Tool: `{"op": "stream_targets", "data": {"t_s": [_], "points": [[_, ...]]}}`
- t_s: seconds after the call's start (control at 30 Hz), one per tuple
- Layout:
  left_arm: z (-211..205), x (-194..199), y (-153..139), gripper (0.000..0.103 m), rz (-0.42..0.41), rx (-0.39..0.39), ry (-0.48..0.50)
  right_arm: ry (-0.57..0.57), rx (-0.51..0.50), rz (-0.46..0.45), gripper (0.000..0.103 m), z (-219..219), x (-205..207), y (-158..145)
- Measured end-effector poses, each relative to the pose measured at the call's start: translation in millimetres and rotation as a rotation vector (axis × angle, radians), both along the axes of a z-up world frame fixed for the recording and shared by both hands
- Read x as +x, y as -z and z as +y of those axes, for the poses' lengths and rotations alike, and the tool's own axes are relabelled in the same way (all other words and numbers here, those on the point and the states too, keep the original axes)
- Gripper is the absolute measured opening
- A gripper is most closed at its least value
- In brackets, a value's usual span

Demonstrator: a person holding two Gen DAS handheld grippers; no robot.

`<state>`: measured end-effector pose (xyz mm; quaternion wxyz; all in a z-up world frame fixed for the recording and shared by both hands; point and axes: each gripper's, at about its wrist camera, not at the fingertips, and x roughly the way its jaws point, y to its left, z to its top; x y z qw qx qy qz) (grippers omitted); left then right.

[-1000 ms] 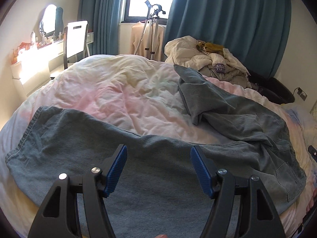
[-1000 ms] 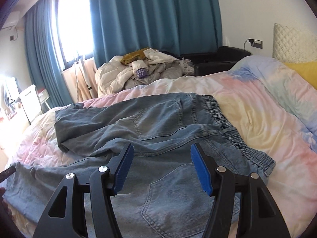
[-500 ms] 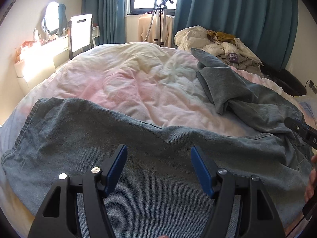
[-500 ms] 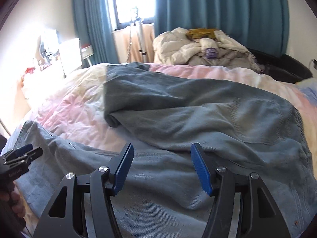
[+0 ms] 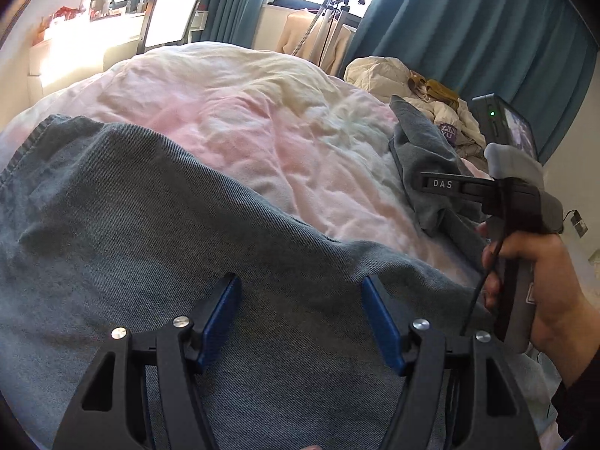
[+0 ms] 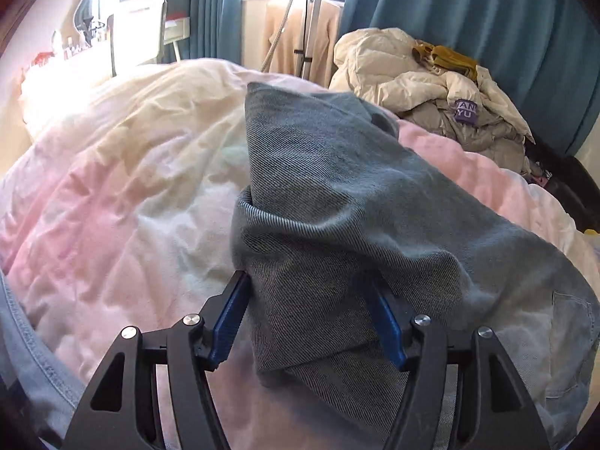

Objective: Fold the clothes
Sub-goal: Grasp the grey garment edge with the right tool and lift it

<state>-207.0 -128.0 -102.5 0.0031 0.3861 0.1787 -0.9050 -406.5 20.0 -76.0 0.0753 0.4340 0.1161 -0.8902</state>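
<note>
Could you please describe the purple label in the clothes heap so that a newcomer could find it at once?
Look past the bed's far edge to the heap of cream clothes before the blue curtain. The purple label sits on grey fabric there, the only purple patch, bearing white letters.

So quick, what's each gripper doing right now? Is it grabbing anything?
Left gripper: open, above the flat jeans leg, holding nothing.
Right gripper: jaws opening, with the bunched jeans leg between them, not clamped.
</note>
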Motion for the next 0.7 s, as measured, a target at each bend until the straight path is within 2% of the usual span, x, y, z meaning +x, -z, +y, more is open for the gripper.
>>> {"op": "stream_targets", "data": {"t_s": [0.03,0.1,0.13,0.17,0.33,0.57,0.7], "points": [[-1,-1,1,0.068,0.004,0.011,0.001,0.002,0.010,-0.006,0.061,2,-3,2],[-1,-1,1,0.068,0.014,0.024,0.008,0.021,0.022,0.006,0.039,6,-4,1],[-1,-2,1,0.068,0.016,0.029,0.010,0.030,0.004,0.007,0.023,11,-4,-3],[-1,-2,1,0.068,0.017,0.033,0.010,0.033,-0.035,0.015,0.017,19,-2,-9],[0,1,-3,0.068,0.033,0.049,0.017,0.042,-0.208,0.153,0.013,71,21,-67],[10,7,-9,0.068,0.046,0.010,0.041,0.186,-0.401,0.252,0.013,181,51,-149],[14,8,-9,0.068,0.044,-0.010,0.049,0.293,-0.481,0.290,0.013,255,75,-171]]}}
